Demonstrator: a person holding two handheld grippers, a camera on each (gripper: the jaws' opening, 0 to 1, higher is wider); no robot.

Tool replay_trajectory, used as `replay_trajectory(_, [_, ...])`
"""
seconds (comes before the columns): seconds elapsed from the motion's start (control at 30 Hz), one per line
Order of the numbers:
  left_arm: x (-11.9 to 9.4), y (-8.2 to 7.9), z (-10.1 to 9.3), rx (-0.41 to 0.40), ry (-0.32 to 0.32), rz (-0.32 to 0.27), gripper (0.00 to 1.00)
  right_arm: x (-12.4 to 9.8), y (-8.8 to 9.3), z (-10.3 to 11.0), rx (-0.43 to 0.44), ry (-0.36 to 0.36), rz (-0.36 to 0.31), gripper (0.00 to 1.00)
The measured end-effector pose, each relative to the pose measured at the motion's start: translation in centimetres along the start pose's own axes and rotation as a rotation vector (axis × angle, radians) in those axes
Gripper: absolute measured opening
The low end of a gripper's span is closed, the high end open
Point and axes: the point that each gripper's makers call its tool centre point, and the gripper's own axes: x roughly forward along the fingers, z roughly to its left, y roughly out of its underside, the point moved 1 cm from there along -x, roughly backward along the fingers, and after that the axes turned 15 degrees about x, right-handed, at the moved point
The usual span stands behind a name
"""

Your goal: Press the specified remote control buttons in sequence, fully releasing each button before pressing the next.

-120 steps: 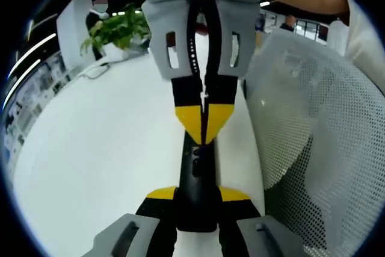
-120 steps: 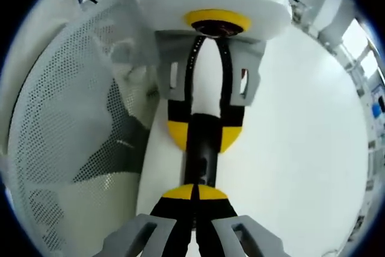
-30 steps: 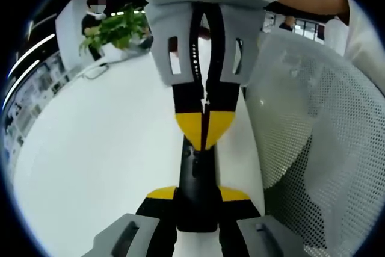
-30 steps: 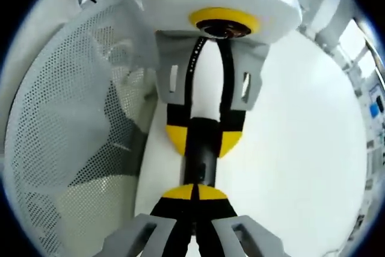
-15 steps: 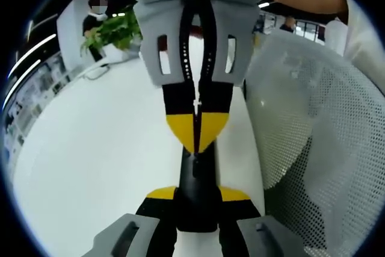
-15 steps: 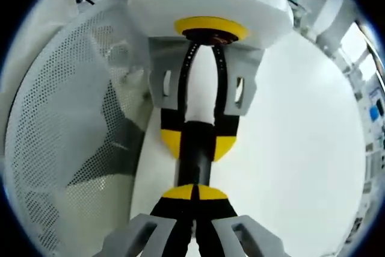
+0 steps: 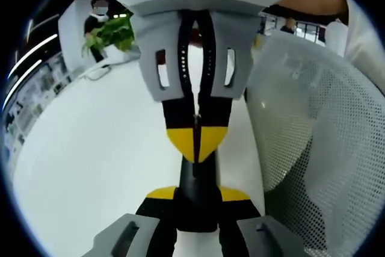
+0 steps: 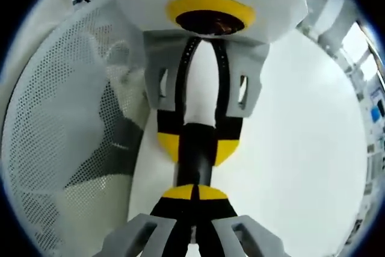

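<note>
A slim black remote control (image 7: 197, 180) lies lengthwise between the yellow-tipped jaws of my left gripper (image 7: 197, 194), which is shut on its near end. My right gripper (image 7: 197, 147) reaches in from the top of the left gripper view, jaws shut, its yellow tips set on the remote's upper face. In the right gripper view my right gripper (image 8: 194, 192) is shut at the bottom, tips against the remote (image 8: 195, 156). The left gripper (image 8: 197, 146) faces it and clamps the remote's far part. The buttons are hidden.
A white round table (image 7: 90, 148) lies underneath, also seen as the table (image 8: 301, 148). A white mesh chair back (image 7: 319, 148) stands close beside the grippers, and the same chair (image 8: 60, 118) is at the left. A green plant (image 7: 111, 31) and a person (image 7: 96, 11) are far back.
The right gripper has come closer to the left one. Its shut tips have slid a little along the remote toward the left jaws. The left grip has not changed.
</note>
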Motion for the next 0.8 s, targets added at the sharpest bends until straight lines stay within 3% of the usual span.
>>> replay_trajectory(0.8, [0.04, 0.02, 0.01, -0.006, -0.004, -0.010, 0.24, 0.19, 0.08, 0.00, -0.029, 0.013, 0.056, 0.00])
